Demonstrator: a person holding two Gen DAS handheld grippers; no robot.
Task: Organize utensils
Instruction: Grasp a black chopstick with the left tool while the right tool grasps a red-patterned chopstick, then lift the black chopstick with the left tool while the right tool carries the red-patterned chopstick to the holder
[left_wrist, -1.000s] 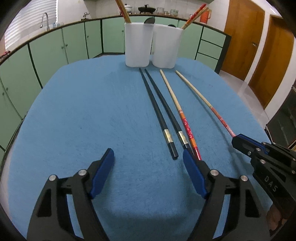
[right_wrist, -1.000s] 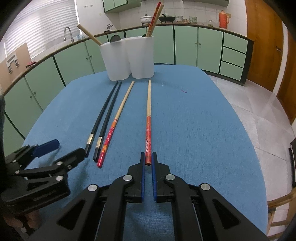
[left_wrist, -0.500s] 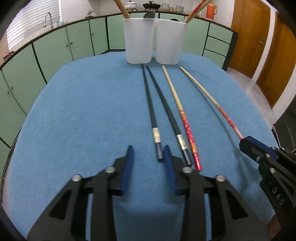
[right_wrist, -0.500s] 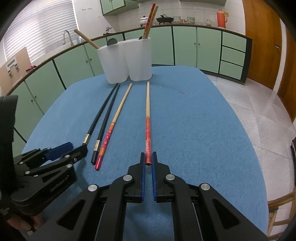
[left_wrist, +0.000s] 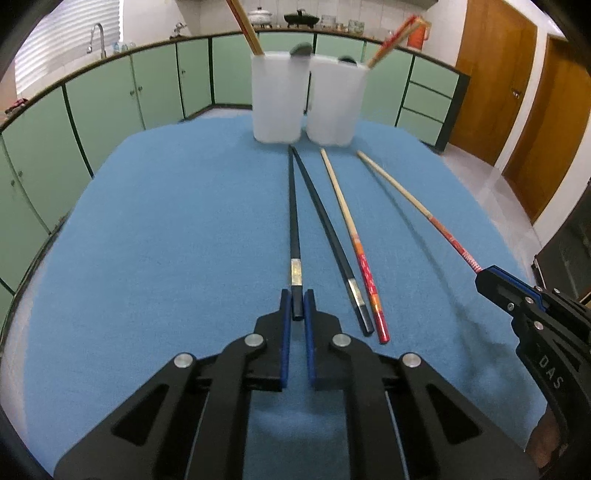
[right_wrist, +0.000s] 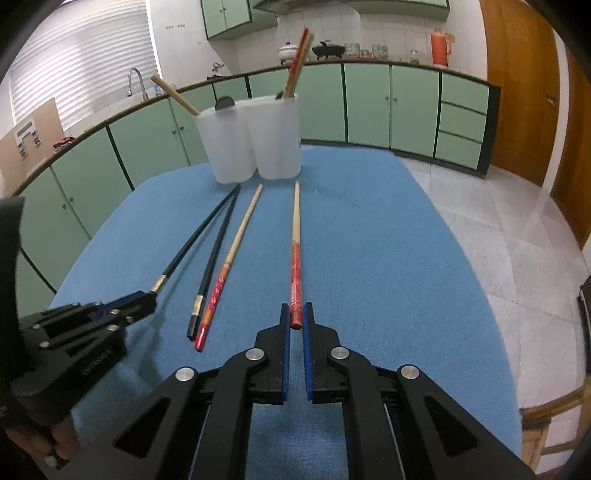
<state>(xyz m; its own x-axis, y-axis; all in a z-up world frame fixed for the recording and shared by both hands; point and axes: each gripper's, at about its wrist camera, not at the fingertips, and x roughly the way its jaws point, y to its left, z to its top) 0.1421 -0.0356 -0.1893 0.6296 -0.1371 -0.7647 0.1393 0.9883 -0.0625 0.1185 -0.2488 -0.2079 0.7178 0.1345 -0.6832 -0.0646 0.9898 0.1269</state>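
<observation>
My left gripper has just been closing and now clamps the near end of the left black chopstick. Its long axis runs straight ahead from my jaws toward the left white cup at the far end of the blue cloth. Just to the right lie the second black chopstick and a red-handled wooden chopstick, side by side and nearly touching at their near ends, both untouched. Further right, my right gripper is pinched on the red end of the other wooden chopstick, which points at the right white cup. Each hand is nearest its own stick. I judge the next move is lifting and tipping both into the cups. Open cloth lies on both sides, and the table edge is well off.
</observation>
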